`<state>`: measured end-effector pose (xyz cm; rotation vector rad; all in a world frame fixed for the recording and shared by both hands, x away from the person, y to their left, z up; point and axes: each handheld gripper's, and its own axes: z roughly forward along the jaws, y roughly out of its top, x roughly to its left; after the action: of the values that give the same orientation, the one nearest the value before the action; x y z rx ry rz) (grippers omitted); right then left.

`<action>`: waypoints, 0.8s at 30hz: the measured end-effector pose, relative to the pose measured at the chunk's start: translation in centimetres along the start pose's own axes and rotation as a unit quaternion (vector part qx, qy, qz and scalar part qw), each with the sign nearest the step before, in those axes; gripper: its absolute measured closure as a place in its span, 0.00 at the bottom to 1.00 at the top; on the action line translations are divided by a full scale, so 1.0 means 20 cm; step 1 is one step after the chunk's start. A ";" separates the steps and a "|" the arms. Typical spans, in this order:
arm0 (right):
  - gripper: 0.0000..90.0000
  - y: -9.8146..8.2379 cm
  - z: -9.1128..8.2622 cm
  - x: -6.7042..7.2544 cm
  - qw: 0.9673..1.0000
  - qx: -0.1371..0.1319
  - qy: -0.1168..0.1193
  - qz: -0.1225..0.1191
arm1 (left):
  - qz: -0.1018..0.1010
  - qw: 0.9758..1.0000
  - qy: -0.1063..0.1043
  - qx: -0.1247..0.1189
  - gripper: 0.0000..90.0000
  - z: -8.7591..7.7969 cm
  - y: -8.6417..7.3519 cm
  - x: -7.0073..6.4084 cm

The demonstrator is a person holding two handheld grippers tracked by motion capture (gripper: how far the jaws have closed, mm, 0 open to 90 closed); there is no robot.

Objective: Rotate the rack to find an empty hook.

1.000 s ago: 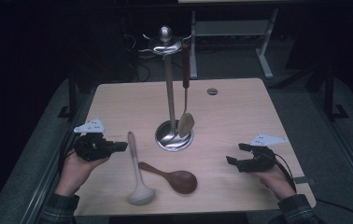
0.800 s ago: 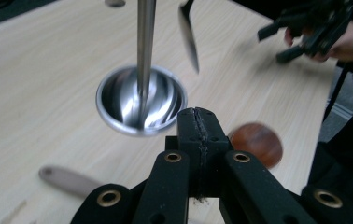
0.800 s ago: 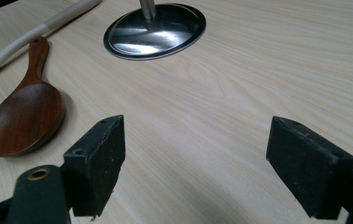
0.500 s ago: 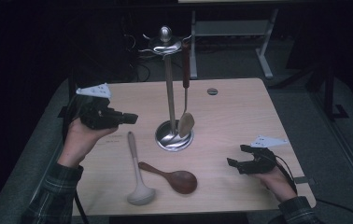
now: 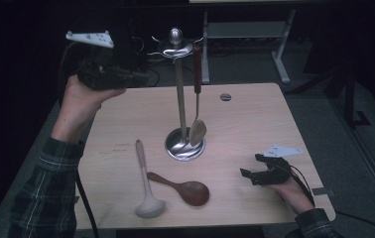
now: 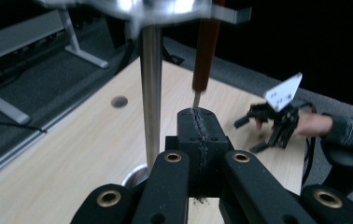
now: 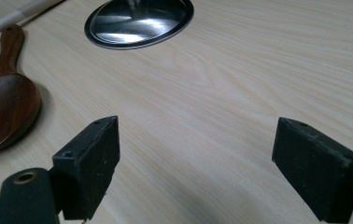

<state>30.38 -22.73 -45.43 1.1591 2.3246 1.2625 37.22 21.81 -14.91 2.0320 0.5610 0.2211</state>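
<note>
The left gripper [image 5: 138, 78], jaws pressed shut on nothing, has risen from the table to the top of the tall chrome utensil stand [image 5: 179, 94], likely aiming for the hanging red-handled metal spoon [image 5: 197, 106]. The pale ladle [image 5: 146, 181] and dark wooden spoon [image 5: 185, 188] lie untouched. The right gripper [image 5: 250, 170] rests wide open.

Dim room, near-black walls behind and to the sides. Light wood-grain table [image 5: 255, 124] with rounded corners and a round grommet hole [image 5: 225, 97] near its far edge, ahead of the raised left gripper [image 5: 126, 78] and to its right. Grey carpeted floor [image 5: 314, 104] around the table. Pale metal frame with splayed legs [image 5: 280, 59] stands on the floor beyond the table's far edge, well ahead of the low right gripper [image 5: 252, 168]. Cables [image 5: 148, 77] trail on the floor near the far left corner.
</note>
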 end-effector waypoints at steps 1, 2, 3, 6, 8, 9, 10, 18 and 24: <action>0.16 0.00 0.00 0.00 1.000 -0.001 0.000 -0.002 | 0.004 1.000 -0.002 -0.003 1.00 0.00 0.05 0.00; 0.16 0.00 0.00 0.00 1.000 -0.001 0.000 -0.002 | 0.004 1.000 -0.002 -0.003 1.00 0.00 0.05 0.00; 0.16 0.00 0.00 0.00 1.000 -0.001 0.000 -0.002 | 0.006 1.000 0.001 -0.003 1.00 0.00 0.08 0.01; 0.16 0.00 0.00 0.01 1.000 0.001 0.002 0.000 | 0.009 1.000 0.009 -0.004 1.00 0.00 0.14 0.02; 0.16 0.00 0.00 0.00 1.000 0.001 0.002 -0.001 | 0.009 1.000 0.012 -0.004 1.00 0.01 0.17 0.03; 0.16 0.00 0.00 0.00 1.000 0.001 0.001 0.000 | 0.009 1.000 0.012 -0.004 1.00 0.01 0.17 0.03; 0.16 0.00 0.00 0.00 1.000 0.001 0.001 -0.002 | 0.009 1.000 0.018 -0.002 1.00 0.01 0.18 0.04; 0.16 0.00 0.01 0.00 1.000 0.002 0.001 -0.002 | 0.000 1.000 0.028 -0.009 1.00 0.02 0.18 0.08; 0.16 0.00 0.01 0.01 1.000 0.004 0.002 -0.003 | -0.003 0.999 0.043 -0.007 1.00 0.02 0.19 0.11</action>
<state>30.35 -22.58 -45.55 1.1536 2.3352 1.2561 40.55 20.93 -11.99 2.0139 0.6179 0.3087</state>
